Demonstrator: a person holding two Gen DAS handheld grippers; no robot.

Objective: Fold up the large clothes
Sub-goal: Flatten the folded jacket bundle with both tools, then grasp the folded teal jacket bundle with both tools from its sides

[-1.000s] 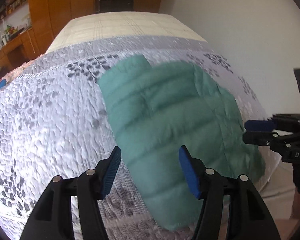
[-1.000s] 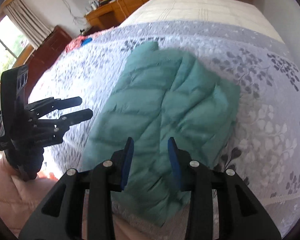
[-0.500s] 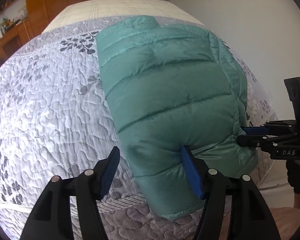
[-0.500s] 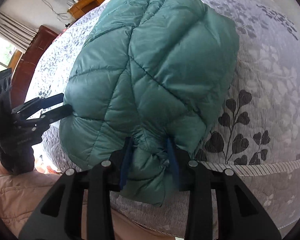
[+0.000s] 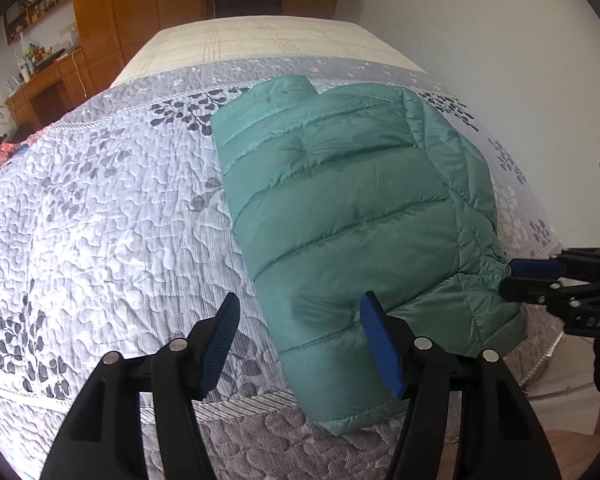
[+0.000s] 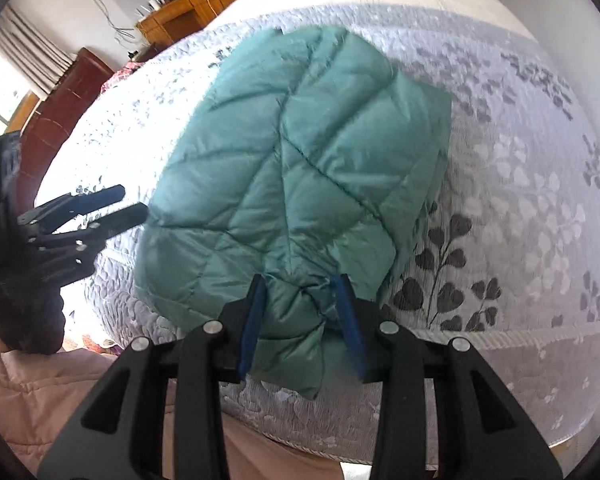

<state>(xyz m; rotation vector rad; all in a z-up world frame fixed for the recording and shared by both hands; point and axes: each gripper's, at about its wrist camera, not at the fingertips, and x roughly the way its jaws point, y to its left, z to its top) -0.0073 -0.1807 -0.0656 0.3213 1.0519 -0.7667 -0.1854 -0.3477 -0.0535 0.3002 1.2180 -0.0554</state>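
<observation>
My right hand-held gripper (image 6: 300, 312) has closed on the green jacket's (image 5: 348, 208) near corner since a second ago; left hand-held gripper (image 5: 300, 344) remains open above the bed (image 5: 100, 220), so folding can start.

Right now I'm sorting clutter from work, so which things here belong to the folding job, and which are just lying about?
Job:
green puffer jacket
right gripper, pinching its bunched near edge
left gripper, open at its other corner
quilted bedspread under it

Lying about:
wooden desk with oddments
red cloth

The jacket (image 5: 352, 216) lies on the quilt (image 5: 100, 220) (near its front edge).
</observation>
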